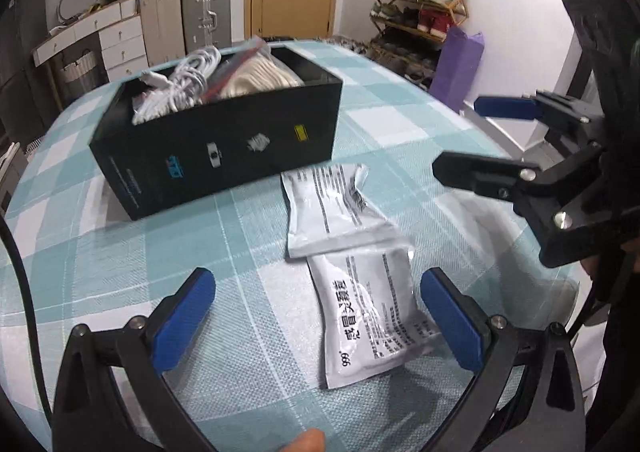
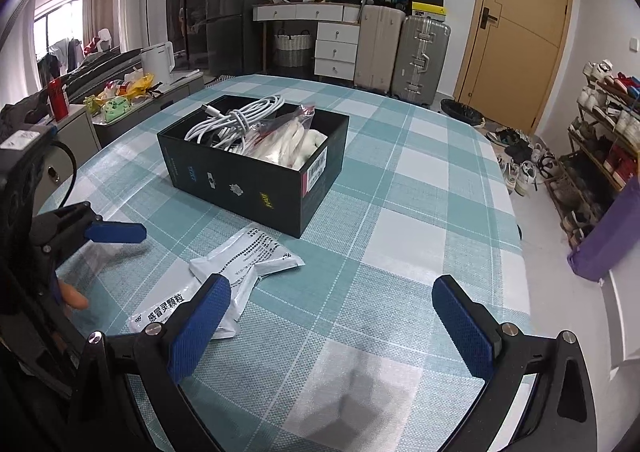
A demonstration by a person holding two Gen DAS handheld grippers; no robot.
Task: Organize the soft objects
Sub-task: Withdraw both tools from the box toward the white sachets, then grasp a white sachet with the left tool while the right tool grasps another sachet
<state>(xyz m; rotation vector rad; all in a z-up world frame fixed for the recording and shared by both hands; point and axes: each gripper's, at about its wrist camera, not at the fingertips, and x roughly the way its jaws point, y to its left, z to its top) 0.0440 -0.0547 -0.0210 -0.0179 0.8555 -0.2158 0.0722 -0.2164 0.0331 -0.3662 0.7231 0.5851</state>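
Two white medicine sachets lie on the checked tablecloth: a near one (image 1: pixel 370 316) (image 2: pixel 188 312) and a far one (image 1: pixel 334 208) (image 2: pixel 256 256), overlapping at their ends. Behind them stands a black box (image 1: pixel 216 150) (image 2: pixel 248 180) holding white cables (image 1: pixel 180 80) (image 2: pixel 236 120) and a clear bag of white items (image 1: pixel 260 76) (image 2: pixel 296 144). My left gripper (image 1: pixel 316 316) is open and empty, its fingers on either side of the near sachet, just above it. My right gripper (image 2: pixel 332 316) is open and empty, to the right of the sachets; it also shows in the left wrist view (image 1: pixel 460 136).
The table (image 2: pixel 420 212) is covered in a teal and white checked cloth. Suitcases (image 2: pixel 400 52), white drawers (image 2: pixel 336 48) and a door (image 2: pixel 516 24) stand behind. A shoe rack (image 2: pixel 600 124) and a purple bag (image 2: pixel 608 240) are to the right.
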